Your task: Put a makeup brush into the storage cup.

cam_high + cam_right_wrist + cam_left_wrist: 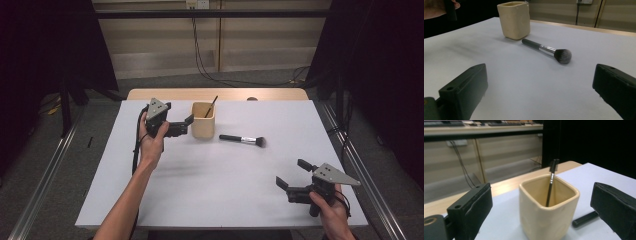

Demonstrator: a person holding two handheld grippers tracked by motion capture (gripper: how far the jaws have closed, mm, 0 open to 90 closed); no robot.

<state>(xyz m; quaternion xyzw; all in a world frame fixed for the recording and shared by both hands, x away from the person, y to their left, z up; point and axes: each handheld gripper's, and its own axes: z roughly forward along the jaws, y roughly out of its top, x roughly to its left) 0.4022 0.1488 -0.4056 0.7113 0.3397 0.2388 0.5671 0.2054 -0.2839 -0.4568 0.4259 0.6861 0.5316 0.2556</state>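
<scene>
The left gripper [189,121], jaws apart, is held at frame centre-left beside the cream cup [203,120] containing a thin brush [211,106]. The right gripper [295,174], jaws apart, is positioned lower right.

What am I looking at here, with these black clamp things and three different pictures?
A person holds two hand-held grippers, each with two black jaws. The high view looks down on a white table. The other two pictures come from cameras riding on each gripper, looking out between its jaws.

On the table stands a cream square cup with a thin dark brush leaning inside. Beside it lies a makeup brush with a black handle and fluffy head.

The left gripper sits next to the cup, jaws open, holding nothing. The right gripper is near the table's front right corner, also open and empty, facing the makeup brush.
</scene>
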